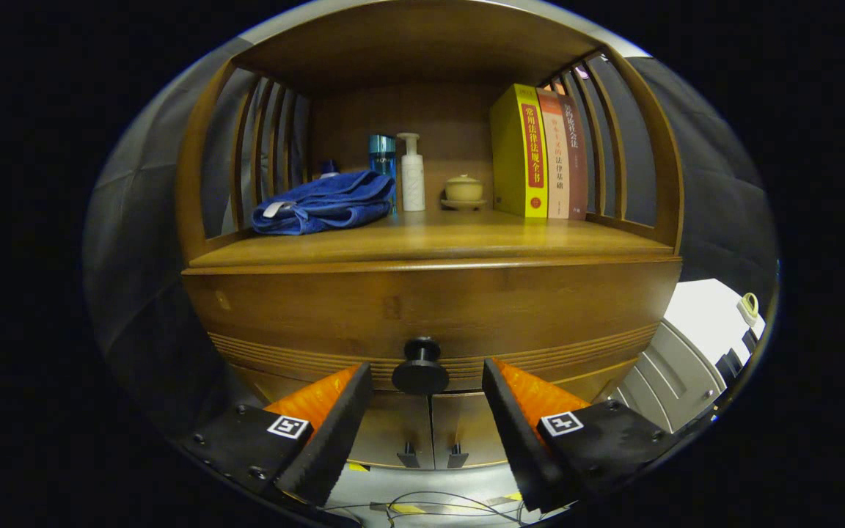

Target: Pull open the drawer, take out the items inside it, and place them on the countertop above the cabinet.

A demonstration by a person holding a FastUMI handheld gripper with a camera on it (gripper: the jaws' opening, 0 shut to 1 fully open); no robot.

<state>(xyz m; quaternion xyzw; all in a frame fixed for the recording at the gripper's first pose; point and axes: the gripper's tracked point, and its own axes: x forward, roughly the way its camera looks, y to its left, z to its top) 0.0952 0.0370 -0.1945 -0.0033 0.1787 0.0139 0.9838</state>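
Step 1, reaching for drawer (430,312), shut, under front edge of counter (430,246). Gripper (427,381) fingers apart, flanking knob (420,367), no contact yet. Next, prob: close on knob, pull straight back.

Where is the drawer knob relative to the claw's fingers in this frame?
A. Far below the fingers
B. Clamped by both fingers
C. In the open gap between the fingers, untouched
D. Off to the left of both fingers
C: the knob on the closed drawer sits in the gap of the open claw, with space between it and each finger.
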